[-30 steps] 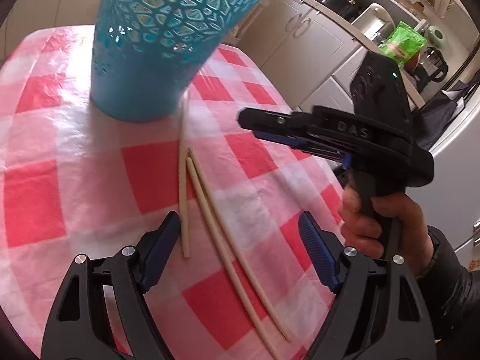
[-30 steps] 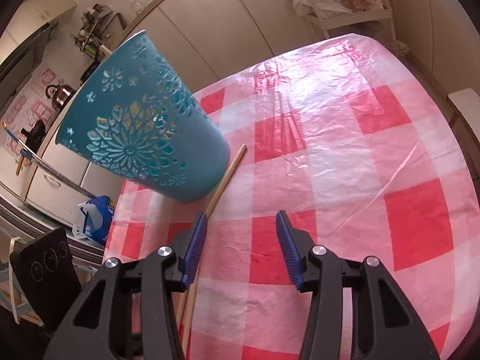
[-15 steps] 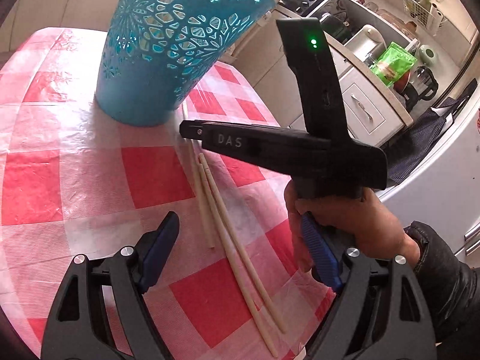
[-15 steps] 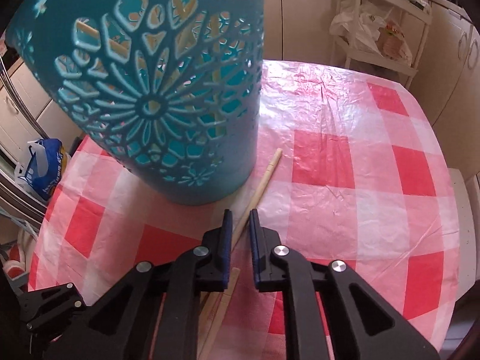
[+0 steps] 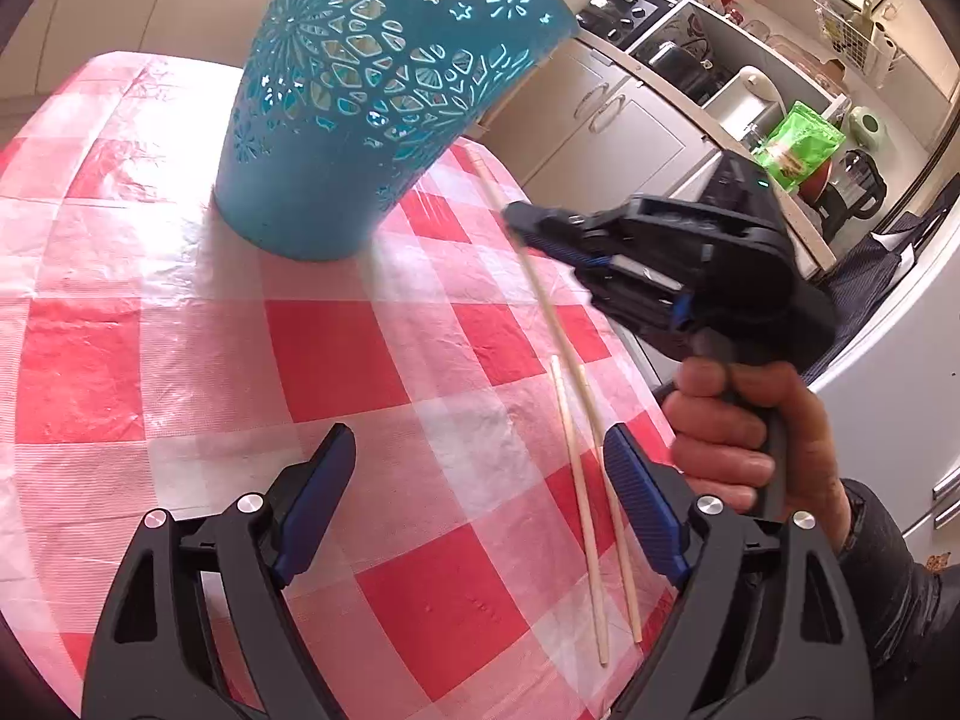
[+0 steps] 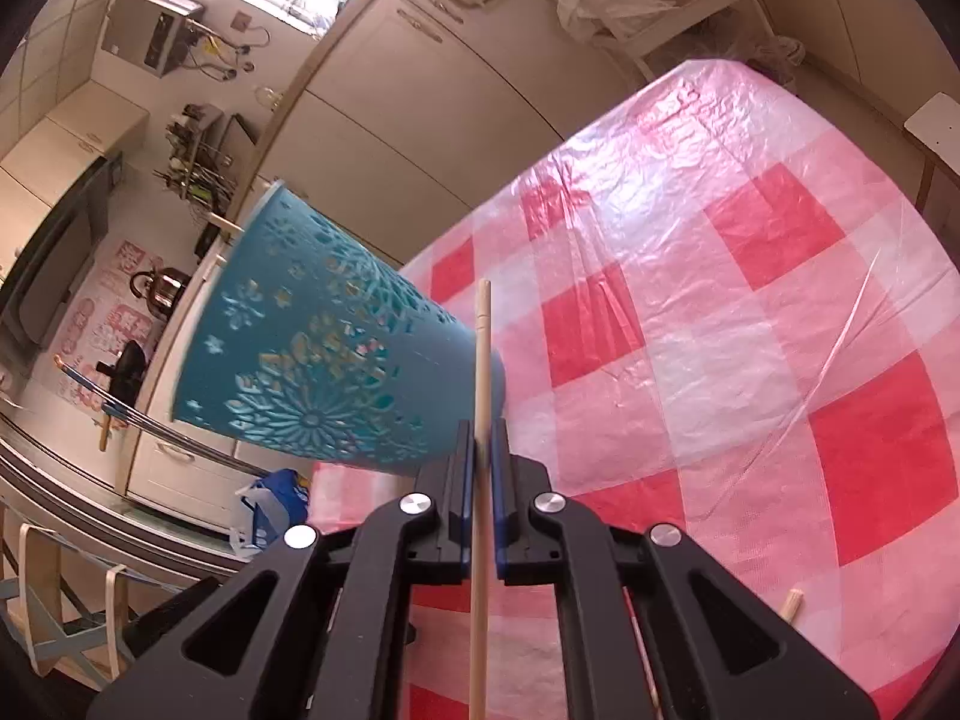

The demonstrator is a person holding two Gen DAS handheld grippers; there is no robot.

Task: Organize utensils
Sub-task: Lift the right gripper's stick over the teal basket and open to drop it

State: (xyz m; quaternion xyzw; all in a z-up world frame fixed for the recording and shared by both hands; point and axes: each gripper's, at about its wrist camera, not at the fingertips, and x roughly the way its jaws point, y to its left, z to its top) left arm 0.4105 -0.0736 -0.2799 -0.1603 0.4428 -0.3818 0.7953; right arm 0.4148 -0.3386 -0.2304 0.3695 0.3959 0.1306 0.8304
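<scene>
Chopstick (image 6: 482, 360) lower end cut off below right gripper (image 6: 480, 462).

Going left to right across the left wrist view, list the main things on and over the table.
Teal cut-out holder → chopstick held up in the shut right tool → two chopsticks lying side by side on the checked cloth → hand gripping the right tool's handle.

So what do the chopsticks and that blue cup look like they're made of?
Chopsticks: probably bamboo or pale wood, matte, unpainted tan. Blue cup: likely moulded plastic, smooth, evenly coloured, with cut-out flower patterns letting light through.
</scene>
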